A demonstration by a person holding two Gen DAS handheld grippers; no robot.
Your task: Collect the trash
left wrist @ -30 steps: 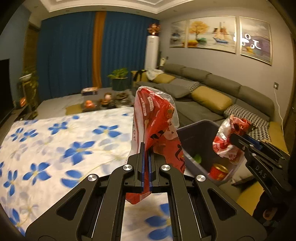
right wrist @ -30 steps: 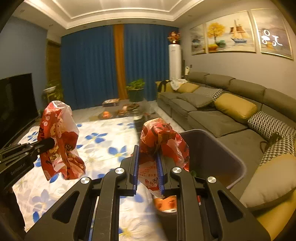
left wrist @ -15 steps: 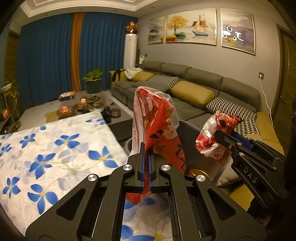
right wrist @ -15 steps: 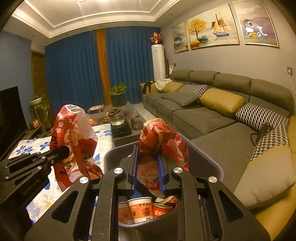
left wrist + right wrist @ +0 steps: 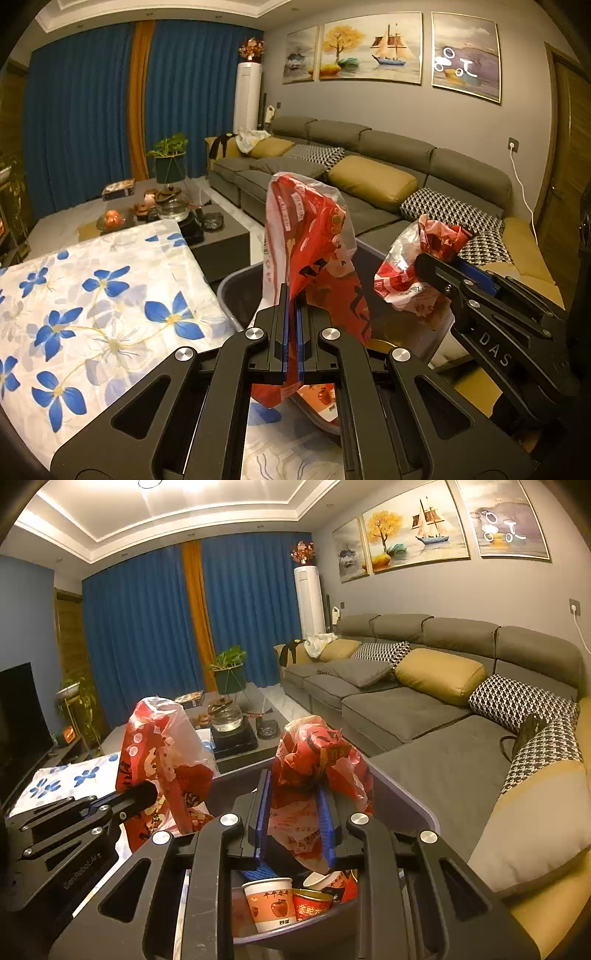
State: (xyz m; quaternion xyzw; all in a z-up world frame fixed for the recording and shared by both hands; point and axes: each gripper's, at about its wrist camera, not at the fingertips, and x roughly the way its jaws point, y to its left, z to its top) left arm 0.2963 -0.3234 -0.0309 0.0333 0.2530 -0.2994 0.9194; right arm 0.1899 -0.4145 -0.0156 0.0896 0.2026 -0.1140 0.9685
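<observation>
Nearest the right wrist camera, the right gripper (image 5: 295, 823) is seen clamped on 1 red-and-clear plastic bag (image 5: 314, 771), a thick bunch of film being pinched between its blue pads (image 5: 327, 827). Below and beyond it, inside the grey trash bin (image 5: 402, 801), 3 paper cups can be counted: 1 white cup with an apple print (image 5: 271, 904), 1 red cup (image 5: 312, 904) touching it, and 1 tilted cup (image 5: 327, 880) behind them.

In the left wrist view, the left gripper (image 5: 291, 332) is held nearly level, its fingers pressed almost together on a thin fold of a second red bag (image 5: 310, 254), which stands up above the tips and hangs down over the bin's near rim (image 5: 236, 280). The right gripper (image 5: 424, 264) is seen from its side to the right, pointing leftward over the bin with its bag bunched at the tip. So 2 bags are held, 1 per gripper, both above the bin.

Left of the bin, 1 white cloth with blue flowers (image 5: 92, 302) is spread flat. Farther off, 1 dark coffee table (image 5: 218, 236) carries tea ware, 1 grey sofa (image 5: 424, 701) runs along the wall, and 3 paintings (image 5: 373, 48) are hung above it.
</observation>
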